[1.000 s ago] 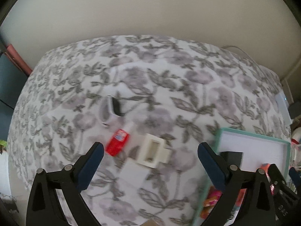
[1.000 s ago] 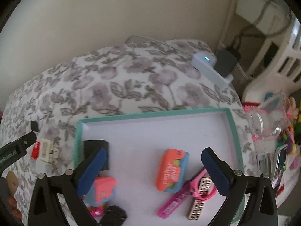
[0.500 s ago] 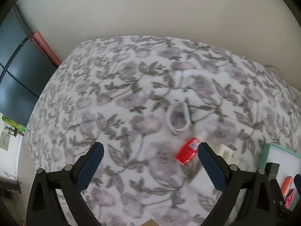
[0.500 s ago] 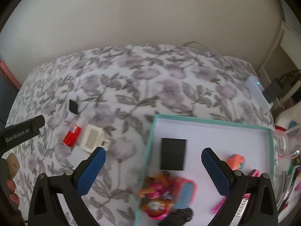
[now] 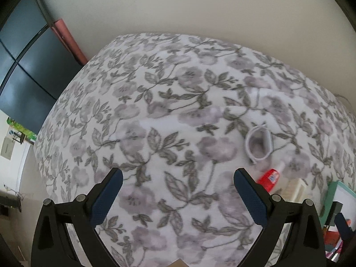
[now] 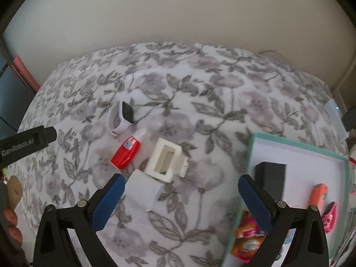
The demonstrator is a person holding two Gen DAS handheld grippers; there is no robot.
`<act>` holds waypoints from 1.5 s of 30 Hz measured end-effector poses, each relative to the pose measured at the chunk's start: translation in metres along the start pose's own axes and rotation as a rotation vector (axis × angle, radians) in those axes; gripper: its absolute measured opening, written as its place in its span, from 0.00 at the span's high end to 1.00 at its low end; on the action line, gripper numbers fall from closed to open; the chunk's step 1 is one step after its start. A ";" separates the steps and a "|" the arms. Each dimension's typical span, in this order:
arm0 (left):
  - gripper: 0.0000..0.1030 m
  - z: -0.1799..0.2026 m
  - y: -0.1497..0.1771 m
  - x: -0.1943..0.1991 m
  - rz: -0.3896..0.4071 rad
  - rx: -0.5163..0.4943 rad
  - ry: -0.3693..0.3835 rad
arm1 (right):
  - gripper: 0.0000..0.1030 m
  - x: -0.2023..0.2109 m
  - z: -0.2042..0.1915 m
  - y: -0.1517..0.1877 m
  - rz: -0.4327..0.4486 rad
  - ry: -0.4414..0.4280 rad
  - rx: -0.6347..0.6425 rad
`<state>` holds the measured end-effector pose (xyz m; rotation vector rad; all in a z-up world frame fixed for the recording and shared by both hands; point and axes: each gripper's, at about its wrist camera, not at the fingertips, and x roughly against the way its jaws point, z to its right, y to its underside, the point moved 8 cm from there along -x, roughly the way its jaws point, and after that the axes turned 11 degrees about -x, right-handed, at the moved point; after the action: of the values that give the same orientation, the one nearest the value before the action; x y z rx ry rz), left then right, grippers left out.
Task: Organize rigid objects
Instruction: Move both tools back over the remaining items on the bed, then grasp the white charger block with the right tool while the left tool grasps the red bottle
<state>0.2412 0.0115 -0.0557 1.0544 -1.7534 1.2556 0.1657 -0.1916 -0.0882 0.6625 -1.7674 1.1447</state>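
Observation:
On the floral cloth lie a white watch band with a black face [image 6: 121, 118], a small red bottle [image 6: 126, 153], a cream open frame-like box [image 6: 166, 160] and a flat white block [image 6: 143, 190]. A teal-rimmed white tray [image 6: 251, 155] at the right holds a black block [image 6: 270, 179], an orange item [image 6: 319, 194] and pink toys. My right gripper [image 6: 181, 202] hangs open above the cloth between the white block and the tray. My left gripper [image 5: 178, 197] is open over bare cloth, left of the band [image 5: 258, 144] and bottle [image 5: 268, 178].
A dark screen [image 5: 24, 71] and a pink strip stand off the cloth's left edge. A pale wall runs behind. A white device with a small light [image 6: 333, 111] sits at the far right. A hand [image 6: 11, 218] holds the left gripper's handle at the left.
Both views have swung left. In the right wrist view the tray slid to the right edge and the loose items came to the centre. In the left wrist view the items moved to the right.

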 end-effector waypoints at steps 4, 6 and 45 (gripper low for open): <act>0.03 -0.004 0.003 -0.011 -0.026 0.010 0.001 | 0.00 -0.014 -0.005 0.006 -0.026 -0.007 -0.013; 0.03 -0.003 0.003 -0.016 -0.034 0.008 0.010 | 0.00 -0.021 -0.007 0.008 -0.036 -0.014 -0.023; 0.03 0.024 0.002 -0.037 -0.055 -0.077 0.060 | 0.02 -0.087 -0.043 0.024 -0.032 0.107 -0.028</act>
<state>0.2518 -0.0039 -0.0955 1.0042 -1.7023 1.1645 0.2034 -0.1455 -0.1689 0.6002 -1.6742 1.1120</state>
